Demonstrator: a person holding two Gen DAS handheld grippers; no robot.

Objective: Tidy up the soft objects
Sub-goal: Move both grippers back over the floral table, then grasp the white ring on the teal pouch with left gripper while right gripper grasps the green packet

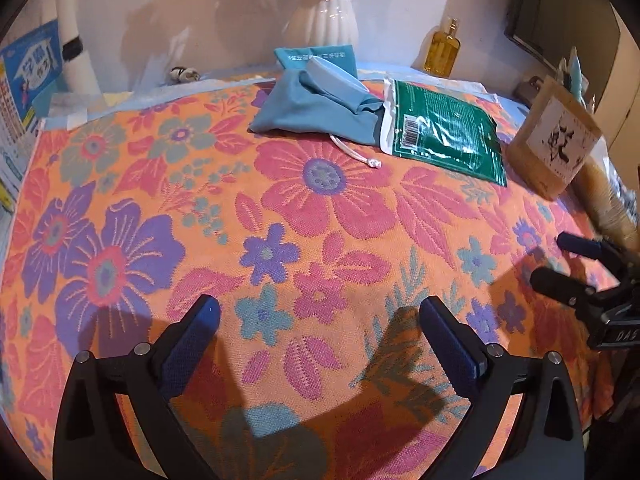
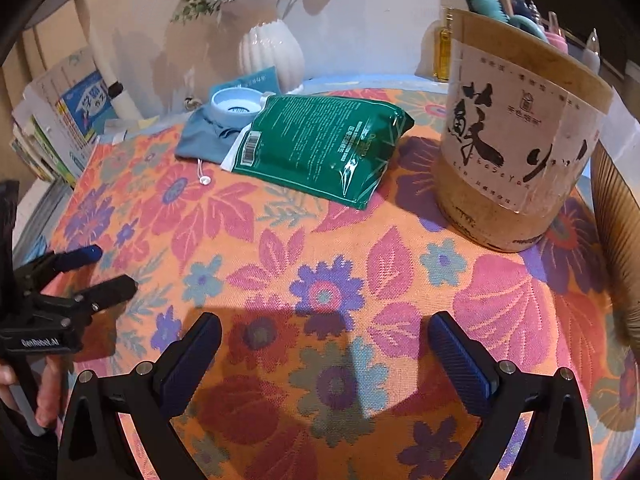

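A blue cloth drawstring pouch (image 1: pixel 308 114) lies at the far side of the floral cloth (image 1: pixel 280 240), with a pale blue round object (image 1: pixel 336 76) on it. A green soft plastic pack (image 1: pixel 444 132) lies beside it, overlapping its right edge. Both show in the right wrist view: pouch (image 2: pixel 204 140), pack (image 2: pixel 320 146). My left gripper (image 1: pixel 320 312) is open and empty, low over the near cloth. My right gripper (image 2: pixel 324 328) is open and empty too; it shows at the right in the left wrist view (image 1: pixel 560 256).
A brown paper tub (image 2: pixel 516 148) holding tools stands at the right. A white ribbed vase (image 2: pixel 272 54) and an amber bottle (image 1: pixel 442 50) stand by the back wall. Books and papers (image 2: pixel 68 116) are stacked at the left.
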